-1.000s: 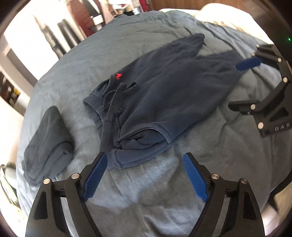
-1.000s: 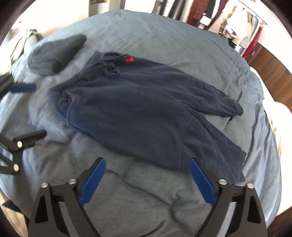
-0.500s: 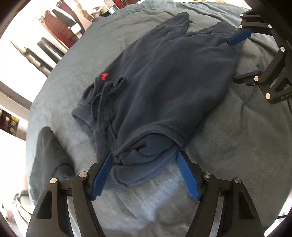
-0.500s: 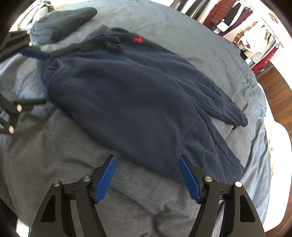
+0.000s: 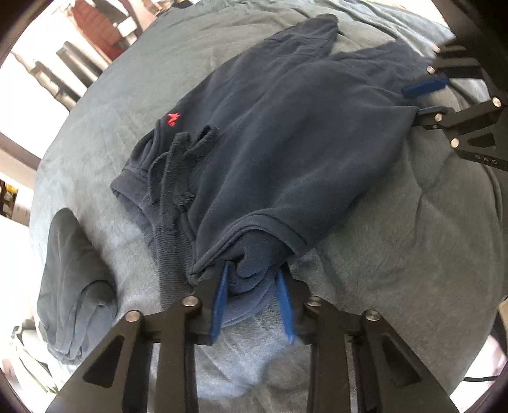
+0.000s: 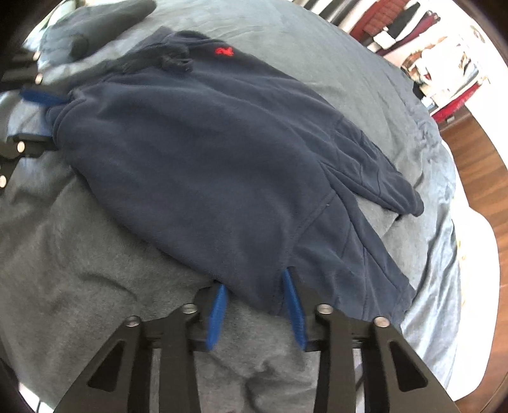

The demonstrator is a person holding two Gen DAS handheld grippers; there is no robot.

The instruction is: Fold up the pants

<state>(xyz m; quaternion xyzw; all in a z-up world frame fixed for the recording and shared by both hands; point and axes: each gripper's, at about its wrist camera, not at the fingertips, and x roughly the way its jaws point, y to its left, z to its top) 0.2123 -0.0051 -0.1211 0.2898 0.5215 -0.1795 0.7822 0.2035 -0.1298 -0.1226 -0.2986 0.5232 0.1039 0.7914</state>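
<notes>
Dark navy pants [image 5: 285,136] with a small red logo [image 5: 173,119] lie spread on a grey-blue bed cover. My left gripper [image 5: 252,282] has its blue pads around the bunched waistband corner and is closing on it. My right gripper [image 6: 254,286] has its pads around the near edge of the pants [image 6: 206,159], by the crotch seam. Each gripper shows in the other view: the right one [image 5: 422,98] at the far right, the left one [image 6: 41,114] at the far left. The two legs fan out toward the right in the right wrist view.
A folded dark grey garment [image 5: 70,286] lies on the bed cover [image 5: 397,254] left of the pants; it also shows in the right wrist view [image 6: 95,22]. A clothes rack [image 6: 444,63] and wooden floor [image 6: 476,159] lie beyond the bed's edge.
Both grippers moved forward onto the pants' edge and narrowed from wide open to pinching the fabric. The waistband corner has bunched up between my left pads.
</notes>
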